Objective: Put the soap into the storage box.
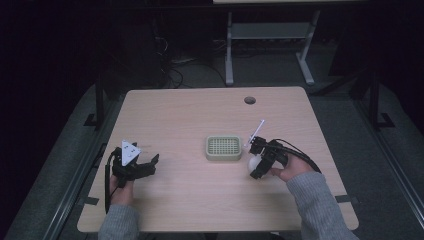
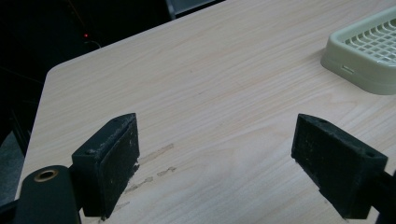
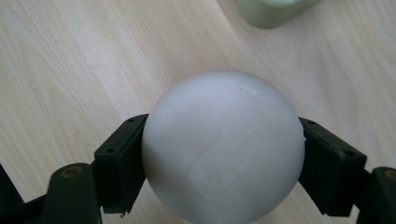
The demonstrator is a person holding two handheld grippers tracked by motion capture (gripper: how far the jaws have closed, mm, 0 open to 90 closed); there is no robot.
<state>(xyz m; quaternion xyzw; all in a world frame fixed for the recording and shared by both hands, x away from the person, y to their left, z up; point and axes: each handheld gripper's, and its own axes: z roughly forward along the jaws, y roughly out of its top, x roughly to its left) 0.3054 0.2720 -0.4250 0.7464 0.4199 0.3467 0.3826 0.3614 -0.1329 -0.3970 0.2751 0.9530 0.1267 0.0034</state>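
Clamping a white bar of soap (image 3: 223,149) between both jaws, the right gripper (image 1: 260,162) sat just right of the green soap dish (image 1: 223,148); the left gripper (image 1: 142,167) rested wide open, well apart at the table's (image 1: 190,107) near left.

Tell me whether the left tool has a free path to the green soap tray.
Probably yes: the left tool is open, and bare table lies between it and the soap tray.

table (image 1: 190,210) | cable hole (image 1: 249,100) far edge | metal frame legs (image 1: 229,55) behind
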